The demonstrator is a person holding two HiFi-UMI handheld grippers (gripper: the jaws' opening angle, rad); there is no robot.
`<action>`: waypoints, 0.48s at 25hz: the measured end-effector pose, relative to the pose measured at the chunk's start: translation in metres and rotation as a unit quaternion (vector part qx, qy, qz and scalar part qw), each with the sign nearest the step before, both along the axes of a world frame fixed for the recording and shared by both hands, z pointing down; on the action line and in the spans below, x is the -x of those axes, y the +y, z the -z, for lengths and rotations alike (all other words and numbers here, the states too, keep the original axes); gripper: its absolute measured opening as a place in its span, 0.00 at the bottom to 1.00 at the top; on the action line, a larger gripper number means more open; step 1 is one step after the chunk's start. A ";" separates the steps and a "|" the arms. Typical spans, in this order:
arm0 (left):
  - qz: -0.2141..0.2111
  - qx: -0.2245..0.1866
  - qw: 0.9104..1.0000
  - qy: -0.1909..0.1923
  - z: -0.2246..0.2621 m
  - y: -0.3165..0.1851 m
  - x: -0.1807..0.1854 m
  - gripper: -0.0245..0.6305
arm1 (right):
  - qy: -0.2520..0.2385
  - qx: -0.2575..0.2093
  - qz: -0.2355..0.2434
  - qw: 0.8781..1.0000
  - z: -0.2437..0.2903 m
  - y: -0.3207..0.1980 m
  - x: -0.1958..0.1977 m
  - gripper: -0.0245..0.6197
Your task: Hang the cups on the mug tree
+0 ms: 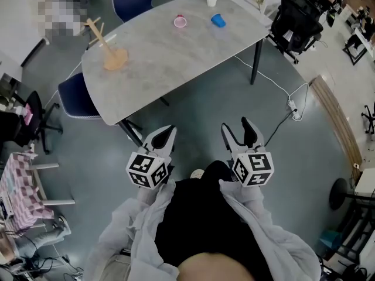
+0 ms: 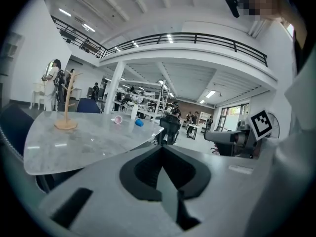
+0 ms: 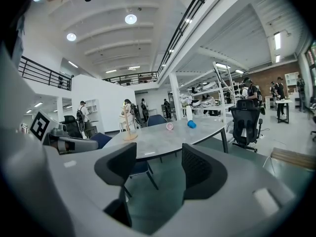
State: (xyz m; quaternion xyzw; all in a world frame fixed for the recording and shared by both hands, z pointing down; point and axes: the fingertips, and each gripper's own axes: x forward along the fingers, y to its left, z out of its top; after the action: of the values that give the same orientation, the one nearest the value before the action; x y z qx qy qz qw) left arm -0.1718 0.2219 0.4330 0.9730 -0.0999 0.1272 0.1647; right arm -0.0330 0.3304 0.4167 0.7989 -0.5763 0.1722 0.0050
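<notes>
One pink cup (image 1: 180, 21), blue cup (image 1: 218, 20), mug tree (image 1: 111, 54) on table (image 1: 176, 60), chair (image 1: 76, 95) alongside; left fingers (image 2: 140, 174) clenched, right fingers (image 3: 200, 169) released.

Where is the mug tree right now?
In the head view, the mug tree stands near the table's left end, well left of the pink cup and blue cup.

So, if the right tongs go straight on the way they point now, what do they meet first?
The right tongs would probably meet the near edge of the grey table; before it lies only floor. Depth is unclear.
</notes>
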 end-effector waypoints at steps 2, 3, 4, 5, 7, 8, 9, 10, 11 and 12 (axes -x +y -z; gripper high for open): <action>-0.002 0.009 1.000 -0.003 -0.005 0.003 0.002 0.03 | -0.004 0.003 -0.002 1.000 -0.003 -0.001 -0.001 0.47; -0.003 0.012 1.000 -0.005 -0.008 0.003 0.002 0.03 | -0.006 0.004 -0.001 1.000 -0.004 -0.002 -0.001 0.47; -0.002 0.014 1.000 -0.007 -0.011 0.002 0.001 0.03 | -0.008 0.005 0.000 1.000 -0.006 -0.003 -0.002 0.47; 0.000 0.016 1.000 -0.009 -0.013 0.001 0.000 0.03 | -0.009 0.007 0.002 1.000 -0.008 -0.005 -0.004 0.47; 0.005 0.020 1.000 -0.009 -0.017 -0.002 -0.005 0.03 | -0.011 0.012 0.007 1.000 -0.013 -0.009 -0.009 0.47; 0.008 0.022 1.000 -0.009 -0.019 -0.004 -0.008 0.03 | -0.012 0.014 0.010 1.000 -0.015 -0.012 -0.013 0.47; 0.013 0.023 1.000 -0.009 -0.020 -0.007 -0.011 0.03 | -0.013 0.015 0.014 1.000 -0.016 -0.016 -0.017 0.47; 0.017 0.023 1.000 -0.010 -0.021 -0.011 -0.014 0.03 | -0.014 0.015 0.019 1.000 -0.017 -0.020 -0.020 0.47; 0.021 0.023 0.999 -0.010 -0.021 -0.015 -0.017 0.03 | -0.014 0.014 0.023 1.000 -0.017 -0.025 -0.023 0.47; 0.024 0.022 0.999 -0.009 -0.021 -0.020 -0.020 0.03 | -0.014 0.012 0.027 0.999 -0.017 -0.031 -0.026 0.47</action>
State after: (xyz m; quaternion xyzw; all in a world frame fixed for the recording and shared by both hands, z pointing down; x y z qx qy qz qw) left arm -0.1523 0.2021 0.4536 0.9652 -0.1221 0.1342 0.1886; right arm -0.0069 0.2997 0.4333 0.7805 -0.5954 0.1904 0.0111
